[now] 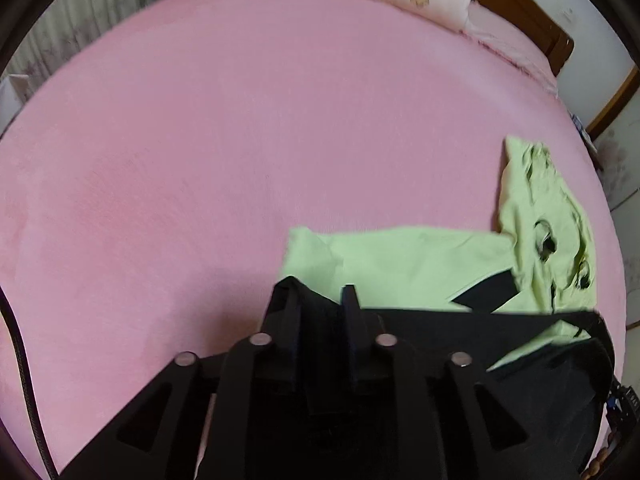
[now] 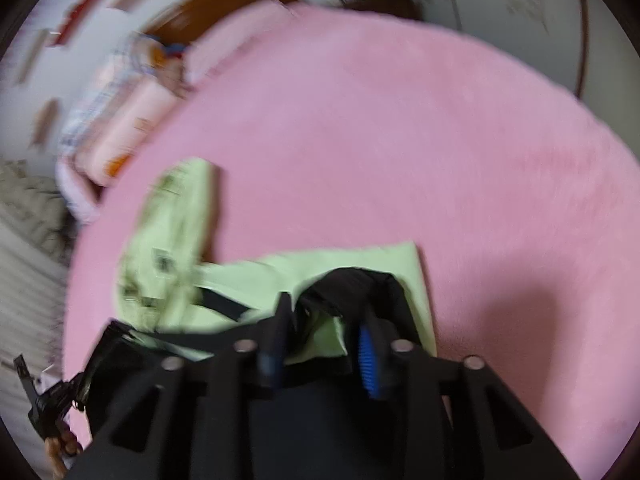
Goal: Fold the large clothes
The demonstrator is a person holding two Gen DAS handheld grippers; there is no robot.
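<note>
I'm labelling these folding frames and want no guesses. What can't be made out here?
- Left wrist view: the left gripper and its linkage cover the black garment's near part; its shape is unclear.
- Left wrist view: the print on the light green garment is crumpled, unreadable.
- Right wrist view: motion blur smears everything, including the right gripper's grip.
- Right wrist view: bedding beyond the pink bed is blurred.

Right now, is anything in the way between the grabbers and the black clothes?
No. The left gripper has its fingers pinched on the black garment, and the right gripper grips a bunched black corner of it. The green shirt lies underneath on the pink bed.
</note>
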